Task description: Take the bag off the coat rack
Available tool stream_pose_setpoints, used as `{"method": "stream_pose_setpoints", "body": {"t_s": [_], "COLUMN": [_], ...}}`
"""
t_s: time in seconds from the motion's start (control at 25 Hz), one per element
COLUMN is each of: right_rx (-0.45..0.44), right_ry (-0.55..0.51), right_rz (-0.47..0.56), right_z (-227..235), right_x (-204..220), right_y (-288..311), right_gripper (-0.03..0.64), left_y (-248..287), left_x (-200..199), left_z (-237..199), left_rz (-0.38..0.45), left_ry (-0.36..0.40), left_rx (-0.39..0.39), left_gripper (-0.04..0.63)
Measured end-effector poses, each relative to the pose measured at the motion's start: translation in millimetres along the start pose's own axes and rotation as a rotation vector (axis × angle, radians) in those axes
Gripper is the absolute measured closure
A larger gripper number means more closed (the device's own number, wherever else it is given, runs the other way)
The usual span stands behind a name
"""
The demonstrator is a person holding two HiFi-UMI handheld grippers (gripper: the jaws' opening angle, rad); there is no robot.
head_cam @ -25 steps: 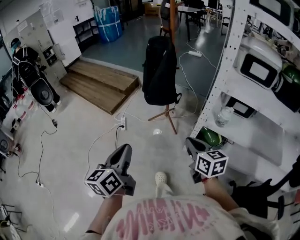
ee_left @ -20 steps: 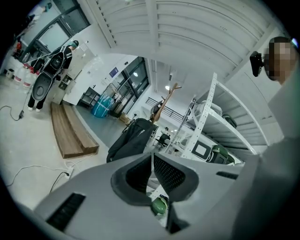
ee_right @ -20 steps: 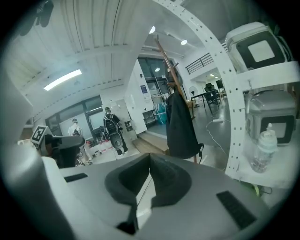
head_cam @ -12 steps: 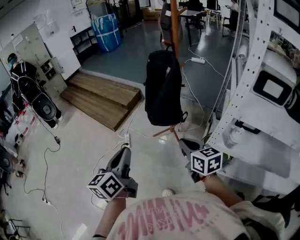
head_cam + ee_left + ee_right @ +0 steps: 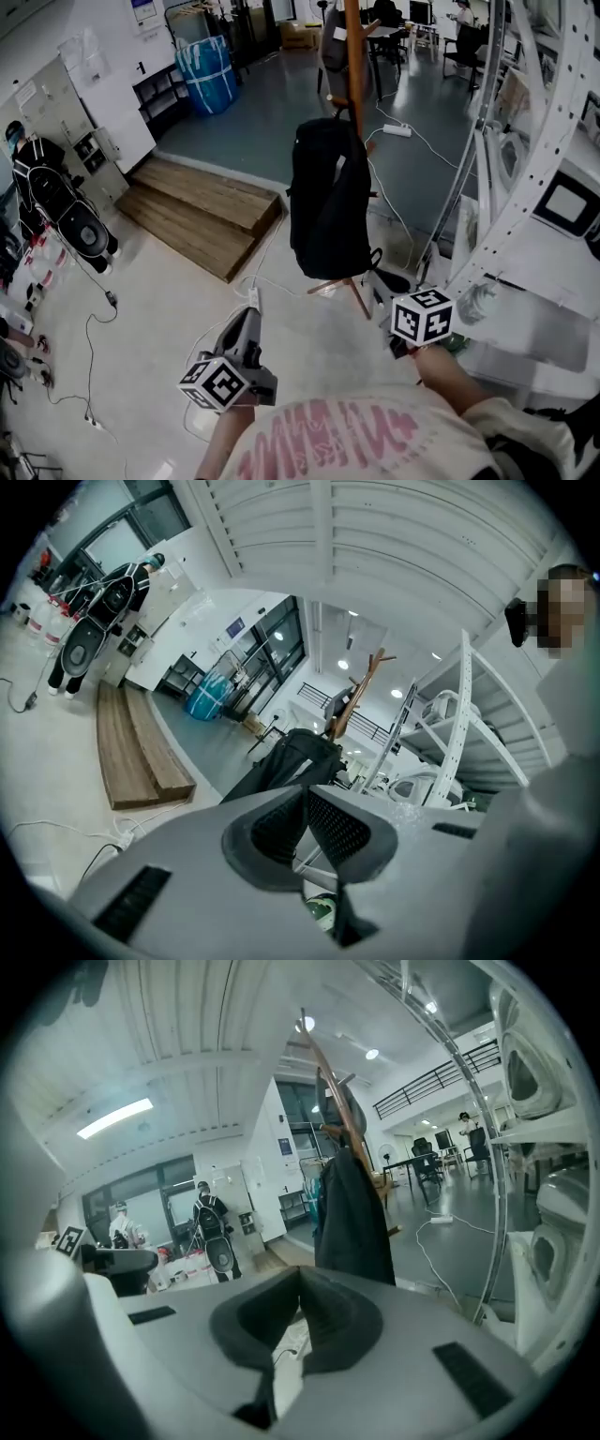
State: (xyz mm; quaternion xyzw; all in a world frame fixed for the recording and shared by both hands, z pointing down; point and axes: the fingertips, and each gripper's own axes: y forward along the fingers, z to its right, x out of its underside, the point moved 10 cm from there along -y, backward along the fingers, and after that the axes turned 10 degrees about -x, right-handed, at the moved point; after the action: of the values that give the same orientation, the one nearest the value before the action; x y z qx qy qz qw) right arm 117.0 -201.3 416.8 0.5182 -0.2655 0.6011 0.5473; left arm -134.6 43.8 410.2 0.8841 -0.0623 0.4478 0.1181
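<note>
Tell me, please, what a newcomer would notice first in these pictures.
A black bag hangs on a wooden coat rack at the centre of the head view. The left gripper and right gripper, both shut and empty, point toward it from below. At the right stands white shelving.

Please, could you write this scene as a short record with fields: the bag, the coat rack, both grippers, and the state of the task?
bag: black backpack, hanging on the coat rack, clear of the floor
coat rack: wooden pole, upright, on spread legs
left gripper: shut, empty, short of the bag
right gripper: shut, empty, short of the bag
nearby: wooden platform to the left, white shelving to the right
task state: bag not yet taken off
</note>
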Motion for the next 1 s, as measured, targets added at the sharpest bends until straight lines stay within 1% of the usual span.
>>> {"method": "stream_pose_setpoints", "body": {"t_s": [0.12,0.28,0.32,0.4,0.48,0.6,0.72,0.8,0.92,0.96,1.0], "right_rx": [-0.007,0.002,0.007,0.013,0.035,0.09,0.128,0.133,0.115,0.121,0.137], "right_ry": [0.025,0.048,0.062,0.092,0.118,0.155,0.191,0.199,0.162,0.141,0.12], "right_rz": [0.042,0.058,0.06,0.061,0.063,0.065,0.089,0.159,0.383,0.447,0.488], "right_z": [9.3,24.3,29.9,42.7,53.9,64.5,72.9,76.4,79.9,79.7,79.2], "right_x": [0.8,-5.2,-6.1,-5.8,-5.0,-8.9,-18.2,-31.9,-65.0,-76.5,-87.1], "right_y": [8.2,21.1,25.4,37.4,51.3,69.7,92.5,107.4,115.0,115.5,116.3], "right_gripper": [0.612,0.612,0.584,0.565,0.557,0.555,0.549,0.548,0.518,0.503,0.466], "left_y": [10.5,30.3,36.9,55.1,79.1,115.1,152.7,178.5,218.1,230.7,242.7], "left_x": [3.5,-1.6,-2.8,-6.1,-11.5,-21.9,-41.1,-60.3,-87.2,-96.0,-104.5], "left_z": [-9.7,-15.2,-17.9,-27.2,-39.6,-57.2,-73.4,-83.2,-95.2,-98.9,-102.5], "left_rz": [-0.018,-0.043,-0.049,-0.053,-0.065,-0.106,-0.124,-0.132,-0.153,-0.16,-0.165], "left_ry": [-0.014,-0.009,-0.007,-0.006,-0.011,-0.026,-0.033,-0.025,-0.009,-0.007,-0.004], "left_rx": [-0.024,-0.031,-0.032,-0.027,-0.009,0.033,0.075,0.106,0.153,0.169,0.184], "left_gripper": [0.577,0.577,0.577,0.577,0.577,0.577,0.577,0.577,0.577,0.577,0.577]}}
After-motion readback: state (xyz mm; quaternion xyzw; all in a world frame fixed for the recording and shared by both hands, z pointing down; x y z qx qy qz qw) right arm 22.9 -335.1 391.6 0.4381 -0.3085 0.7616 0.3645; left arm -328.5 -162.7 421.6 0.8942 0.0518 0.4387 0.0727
